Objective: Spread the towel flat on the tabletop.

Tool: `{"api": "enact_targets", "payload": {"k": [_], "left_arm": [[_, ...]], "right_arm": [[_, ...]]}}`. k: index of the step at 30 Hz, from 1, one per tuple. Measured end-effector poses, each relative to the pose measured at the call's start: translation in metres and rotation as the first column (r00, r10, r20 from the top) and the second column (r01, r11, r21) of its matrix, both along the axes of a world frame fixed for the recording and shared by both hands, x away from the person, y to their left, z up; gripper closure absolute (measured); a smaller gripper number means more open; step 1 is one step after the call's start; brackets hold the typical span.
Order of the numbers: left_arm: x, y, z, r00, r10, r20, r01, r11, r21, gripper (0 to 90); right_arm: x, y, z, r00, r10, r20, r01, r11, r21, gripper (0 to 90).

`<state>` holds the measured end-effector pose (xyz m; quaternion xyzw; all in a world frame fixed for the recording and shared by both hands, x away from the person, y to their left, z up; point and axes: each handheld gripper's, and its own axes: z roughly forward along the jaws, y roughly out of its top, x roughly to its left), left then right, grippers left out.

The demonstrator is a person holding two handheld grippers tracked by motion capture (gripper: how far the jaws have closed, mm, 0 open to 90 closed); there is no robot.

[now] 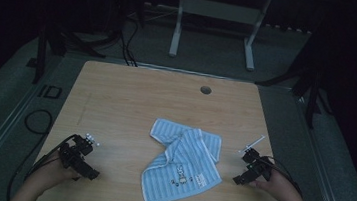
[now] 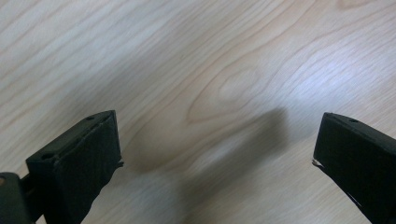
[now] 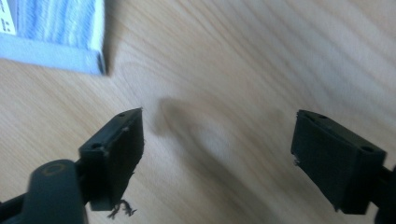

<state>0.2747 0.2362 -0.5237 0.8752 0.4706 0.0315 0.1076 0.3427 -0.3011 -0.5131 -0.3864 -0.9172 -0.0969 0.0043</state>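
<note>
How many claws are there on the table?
2. The left claw is near the table's front left corner; the right claw is at the front right, beside the blue striped towel. Both are open.

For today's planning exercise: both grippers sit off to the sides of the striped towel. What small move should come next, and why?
Probably bring the right gripper in to the towel's nearest edge. Its jaws are open with only bare table between them, and the towel corner lies close ahead in the right gripper view. The towel is rumpled and partly folded over, and the left gripper, also open, sits farther off.
</note>
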Motion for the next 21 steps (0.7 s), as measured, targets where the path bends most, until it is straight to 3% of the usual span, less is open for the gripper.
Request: {"api": "enact_targets", "payload": {"k": [10, 16, 18, 21], "left_arm": [[0.01, -0.03, 0.001, 0.9971, -0.075, -0.015, 0.075, 0.997, -0.019, 0.6], [0.018, -0.053, 0.003, 0.991, -0.132, -0.025, 0.131, 0.9911, -0.023, 0.5], [0.018, -0.053, 0.003, 0.991, -0.132, -0.025, 0.131, 0.9911, -0.023, 0.6], [0.025, -0.073, 0.006, 0.9857, -0.167, -0.024, 0.166, 0.9857, -0.029, 0.5]], "right_arm": [[0.011, 0.02, 0.003, 0.9985, 0.054, -0.007, -0.054, 0.9985, -0.012, 19.5], [0.017, 0.03, 0.005, 0.9969, 0.077, -0.015, -0.077, 0.9969, -0.014, 21.3], [0.019, 0.032, 0.005, 0.9966, 0.082, -0.016, -0.082, 0.9966, -0.014, 21.3], [0.022, 0.041, 0.008, 0.9942, 0.106, -0.015, -0.106, 0.9942, -0.016, 22.0]]}}
